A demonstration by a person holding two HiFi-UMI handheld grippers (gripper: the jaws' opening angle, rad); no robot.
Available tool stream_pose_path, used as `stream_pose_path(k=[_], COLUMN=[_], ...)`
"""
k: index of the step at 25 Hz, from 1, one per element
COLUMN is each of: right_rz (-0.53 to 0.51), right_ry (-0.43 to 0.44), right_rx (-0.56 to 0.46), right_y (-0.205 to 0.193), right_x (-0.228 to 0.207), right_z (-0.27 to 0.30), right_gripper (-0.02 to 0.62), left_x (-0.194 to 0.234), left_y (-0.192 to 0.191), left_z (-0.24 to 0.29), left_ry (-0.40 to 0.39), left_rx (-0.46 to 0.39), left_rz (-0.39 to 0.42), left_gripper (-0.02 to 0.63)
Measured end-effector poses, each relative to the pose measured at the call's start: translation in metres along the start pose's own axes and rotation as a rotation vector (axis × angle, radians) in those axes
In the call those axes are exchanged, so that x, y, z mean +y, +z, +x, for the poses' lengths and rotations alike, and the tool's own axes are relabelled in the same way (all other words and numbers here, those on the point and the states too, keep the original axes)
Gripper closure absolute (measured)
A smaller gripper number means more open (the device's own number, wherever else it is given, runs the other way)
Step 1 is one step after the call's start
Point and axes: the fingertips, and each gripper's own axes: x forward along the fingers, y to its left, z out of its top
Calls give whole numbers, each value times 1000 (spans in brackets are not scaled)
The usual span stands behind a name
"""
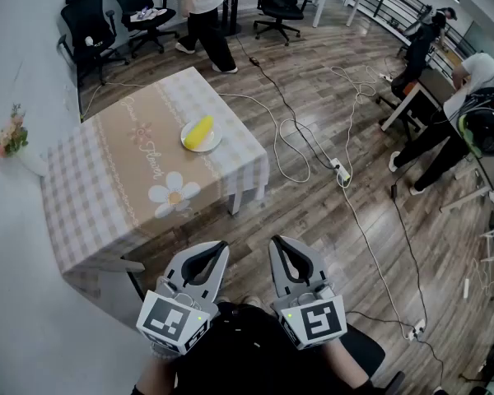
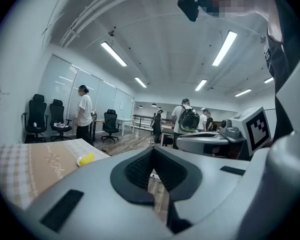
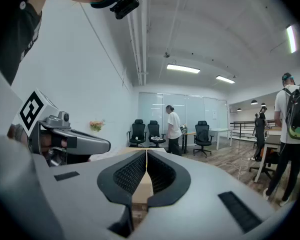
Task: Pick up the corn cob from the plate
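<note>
Head view: oblong yellow corn cob [image 1: 200,130]

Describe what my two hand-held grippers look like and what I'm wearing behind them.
The left hand-held gripper and right hand-held gripper match: smooth light-grey shells tapering to rounded tips, with black ribbed pads lining a teardrop opening. Each carries a cube with black-and-white square markers at the back, beside a small green light. The clothing is black.

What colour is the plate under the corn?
White; the plate shows best in the head view.
</note>
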Motion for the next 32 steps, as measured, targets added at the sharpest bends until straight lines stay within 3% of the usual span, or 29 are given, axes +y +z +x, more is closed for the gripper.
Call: stream_pose_path(k=[15, 32], right_rz=[32, 16], right_ry=[-10, -4], right_rx=[-8, 9], right_y=[-3, -16], right_x=[-9, -49], right_z=[-9, -62], right_gripper=[551, 551], left_x=[-9, -73], left_y=[-2, 7], left_z=[7, 43], left_ry=[-4, -19], left_rx=[5, -16], left_rz=[4, 51], left_gripper=[594, 594])
